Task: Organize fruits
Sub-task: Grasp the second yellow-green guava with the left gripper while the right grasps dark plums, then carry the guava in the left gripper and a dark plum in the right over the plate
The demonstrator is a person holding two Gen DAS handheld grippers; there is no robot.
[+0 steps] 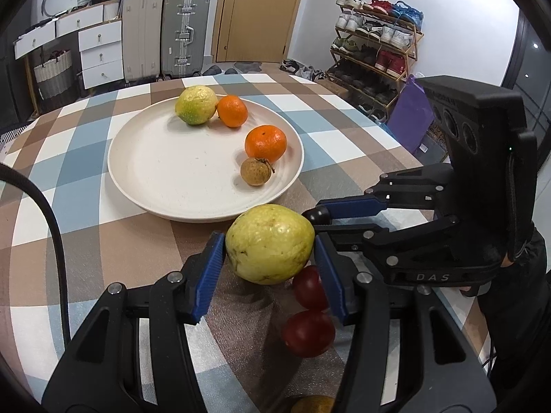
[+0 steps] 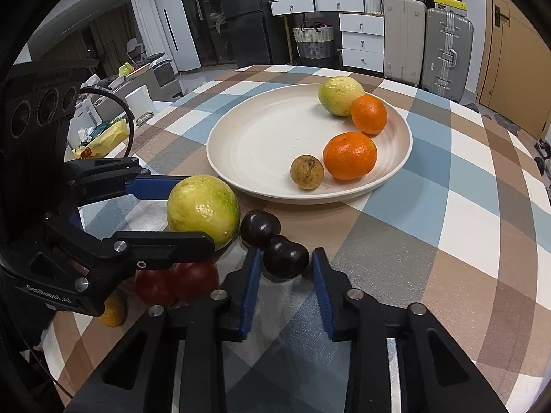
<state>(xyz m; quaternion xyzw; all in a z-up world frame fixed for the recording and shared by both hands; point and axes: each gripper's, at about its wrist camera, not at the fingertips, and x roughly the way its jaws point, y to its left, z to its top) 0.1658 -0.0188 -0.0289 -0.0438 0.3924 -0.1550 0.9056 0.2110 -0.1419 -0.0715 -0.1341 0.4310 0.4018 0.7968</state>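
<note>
My left gripper (image 1: pixel 268 241) is shut on a yellow-green guava (image 1: pixel 270 244) resting on the checked tablecloth, just in front of the white plate (image 1: pixel 165 172). In the right wrist view my right gripper (image 2: pixel 286 256) has its blue pads against a dark cherry (image 2: pixel 286 258); a second dark cherry (image 2: pixel 260 227) touches it from behind. The plate (image 2: pixel 258 144) holds another guava (image 2: pixel 341 96), two oranges (image 2: pixel 369 114) (image 2: pixel 349 155) and a brown longan (image 2: pixel 307 172). Two red cherries (image 1: pixel 310 287) (image 1: pixel 308 334) lie under my left gripper.
A yellow-brown fruit (image 2: pixel 112 309) lies near the table's front edge beneath the left gripper. Suitcases (image 1: pixel 186 34), white drawers (image 1: pixel 100 51) and a shoe rack (image 1: pixel 375 44) stand beyond the table. A black cable (image 1: pixel 51 227) crosses the left side.
</note>
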